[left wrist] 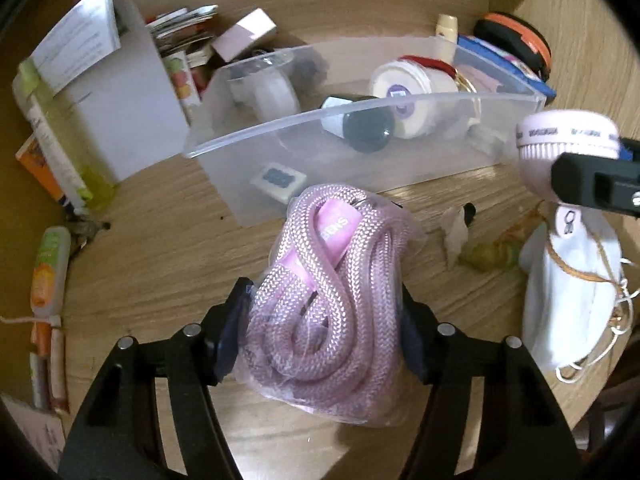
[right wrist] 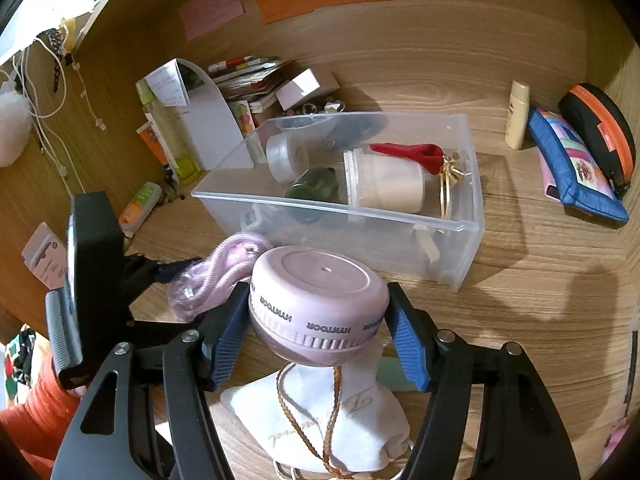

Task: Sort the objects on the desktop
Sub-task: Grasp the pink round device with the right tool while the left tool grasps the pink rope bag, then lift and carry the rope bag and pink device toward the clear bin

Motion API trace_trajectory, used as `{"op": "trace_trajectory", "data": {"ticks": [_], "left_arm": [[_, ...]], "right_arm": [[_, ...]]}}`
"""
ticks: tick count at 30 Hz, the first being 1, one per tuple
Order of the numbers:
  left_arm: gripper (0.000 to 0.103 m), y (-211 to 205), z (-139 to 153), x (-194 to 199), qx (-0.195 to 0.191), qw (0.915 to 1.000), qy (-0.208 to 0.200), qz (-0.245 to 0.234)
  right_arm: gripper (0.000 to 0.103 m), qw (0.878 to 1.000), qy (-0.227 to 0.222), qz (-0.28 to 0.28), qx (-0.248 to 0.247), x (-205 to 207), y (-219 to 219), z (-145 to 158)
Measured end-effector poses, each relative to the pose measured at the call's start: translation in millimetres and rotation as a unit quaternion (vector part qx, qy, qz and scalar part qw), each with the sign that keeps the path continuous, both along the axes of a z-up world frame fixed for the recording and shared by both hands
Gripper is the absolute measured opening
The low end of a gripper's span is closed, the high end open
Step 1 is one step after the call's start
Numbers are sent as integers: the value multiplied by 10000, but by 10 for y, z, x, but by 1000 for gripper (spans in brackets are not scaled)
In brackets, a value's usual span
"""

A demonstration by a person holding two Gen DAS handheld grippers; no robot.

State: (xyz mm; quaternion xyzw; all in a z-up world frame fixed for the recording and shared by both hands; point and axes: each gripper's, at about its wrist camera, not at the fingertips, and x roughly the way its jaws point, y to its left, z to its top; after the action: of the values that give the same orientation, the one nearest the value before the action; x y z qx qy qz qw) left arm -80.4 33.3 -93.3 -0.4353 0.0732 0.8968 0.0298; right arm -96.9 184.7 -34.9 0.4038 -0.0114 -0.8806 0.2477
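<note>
My left gripper [left wrist: 322, 332] is shut on a bagged coil of pink rope [left wrist: 332, 300], held just in front of the clear plastic bin [left wrist: 360, 118]. The rope also shows in the right wrist view [right wrist: 216, 272]. My right gripper [right wrist: 318, 320] is shut on a round pink HVYTOOR device [right wrist: 320, 300], held above a white drawstring pouch [right wrist: 320, 432] and near the bin's [right wrist: 460, 224] front wall. The device also shows in the left wrist view [left wrist: 568, 136]. The bin holds a cream jar [right wrist: 384, 184], a dark bottle [right wrist: 312, 192], a clear tape roll [right wrist: 286, 156] and a red item [right wrist: 412, 152].
A white file holder [left wrist: 120, 92] and a green bottle [left wrist: 64, 140] stand at the left. A blue pouch [right wrist: 576, 168], an orange-black case [right wrist: 600, 128] and a small cream bottle [right wrist: 516, 120] lie to the right of the bin. Tubes [left wrist: 48, 272] lie at the left edge.
</note>
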Motion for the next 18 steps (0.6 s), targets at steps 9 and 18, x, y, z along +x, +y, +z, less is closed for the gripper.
{"op": "trace_trajectory", "data": {"ticks": [9, 18], "left_arm": [[65, -135, 208, 262, 50, 9982, 538, 264], [65, -300, 475, 405, 590, 9930, 885, 505]], "right_arm": [[62, 9999, 103, 5, -42, 96, -50, 103], [63, 9994, 335, 6, -26, 193, -36, 265]]}}
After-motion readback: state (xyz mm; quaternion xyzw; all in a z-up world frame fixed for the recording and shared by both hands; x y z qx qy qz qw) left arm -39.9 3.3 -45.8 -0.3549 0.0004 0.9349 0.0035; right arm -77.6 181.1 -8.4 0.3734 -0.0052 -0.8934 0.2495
